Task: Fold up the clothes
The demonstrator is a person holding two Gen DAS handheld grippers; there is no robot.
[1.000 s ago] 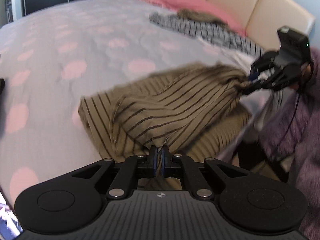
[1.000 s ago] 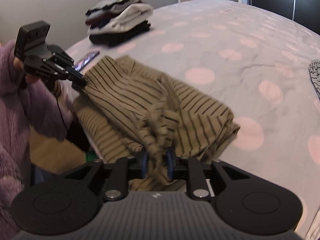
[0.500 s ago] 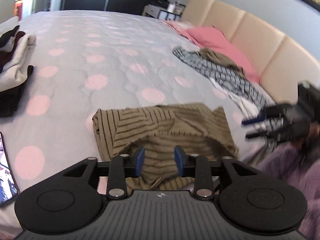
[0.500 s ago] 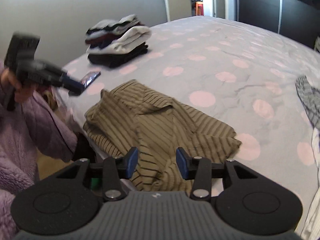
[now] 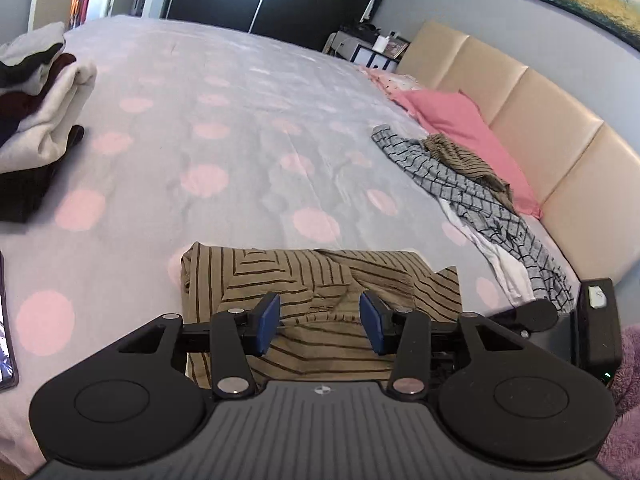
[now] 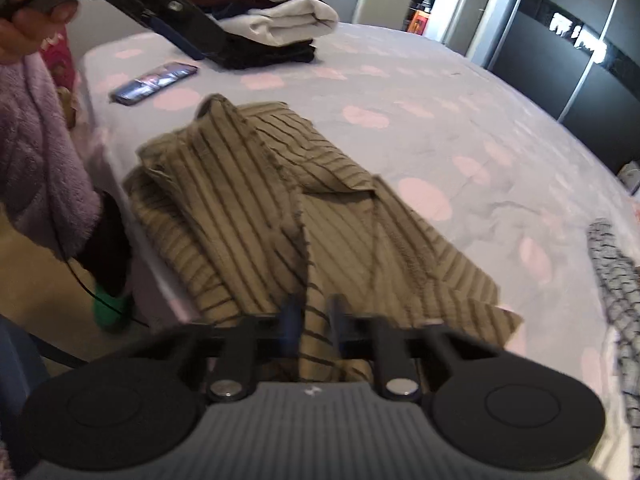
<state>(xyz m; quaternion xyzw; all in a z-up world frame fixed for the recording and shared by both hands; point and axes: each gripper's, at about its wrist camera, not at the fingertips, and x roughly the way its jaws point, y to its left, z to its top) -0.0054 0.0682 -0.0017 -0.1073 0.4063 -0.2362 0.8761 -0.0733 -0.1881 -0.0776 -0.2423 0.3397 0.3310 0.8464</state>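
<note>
Now, garment: olive striped top (image 6: 256,208) lies half-folded, rumpled, at the bed (image 5: 240,128) edge nearest the person.
Right gripper (image 6: 313,320): clenched on a bunched fold of it.
Left gripper (image 5: 319,322): jaws opening above the cloth, nothing between them.
Risk: a one-sided pull likely skews the fold.
Risk: loose layers may slide off the edge.

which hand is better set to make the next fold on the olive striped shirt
Right. Its tool is already pinched on a fold of the olive striped shirt; the left tool is opening above the cloth, gripping nothing.
</note>
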